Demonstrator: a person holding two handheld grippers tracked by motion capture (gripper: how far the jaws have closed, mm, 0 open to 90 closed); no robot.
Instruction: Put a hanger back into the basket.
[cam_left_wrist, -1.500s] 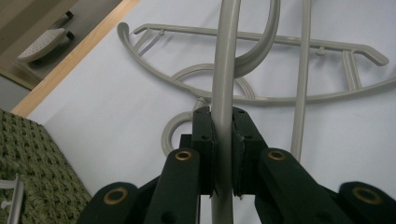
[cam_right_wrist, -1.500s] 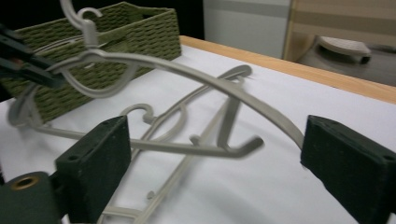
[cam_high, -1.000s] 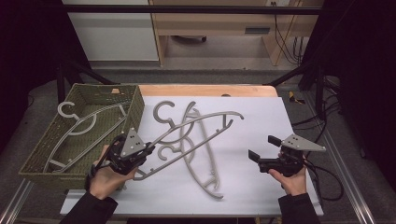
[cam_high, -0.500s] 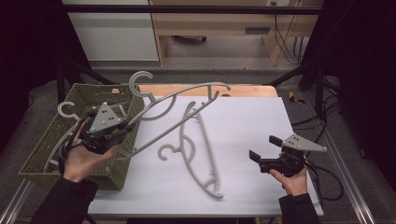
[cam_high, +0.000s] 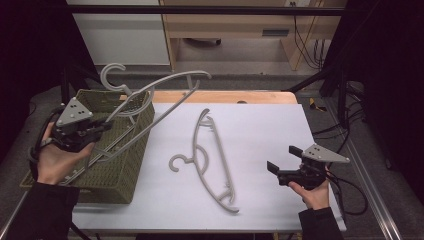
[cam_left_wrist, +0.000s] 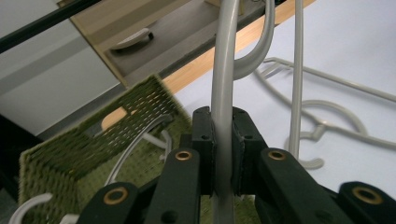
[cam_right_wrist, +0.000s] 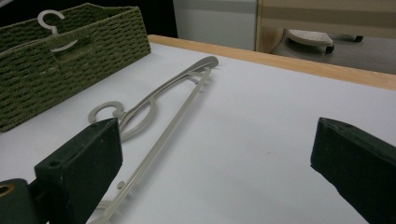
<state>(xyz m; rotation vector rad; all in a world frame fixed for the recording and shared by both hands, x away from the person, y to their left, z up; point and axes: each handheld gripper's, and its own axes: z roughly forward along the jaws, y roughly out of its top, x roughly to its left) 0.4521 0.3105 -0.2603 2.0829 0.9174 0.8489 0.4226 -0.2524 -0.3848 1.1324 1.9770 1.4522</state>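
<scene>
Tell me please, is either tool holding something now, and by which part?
The left tool is shut on a grey hanger, gripping its curved arm, above the basket. The right tool is open and holds nothing.

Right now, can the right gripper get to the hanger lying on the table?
Probably yes. The right gripper is open, holds nothing, and faces the hanger across bare white table; nothing sits between them.

Two black jaws stand wide apart at the bottom corners; a grey hanger (cam_right_wrist: 159, 121) lies on the white table (cam_right_wrist: 261, 140), a green basket (cam_right_wrist: 70, 60) upper left.
</scene>
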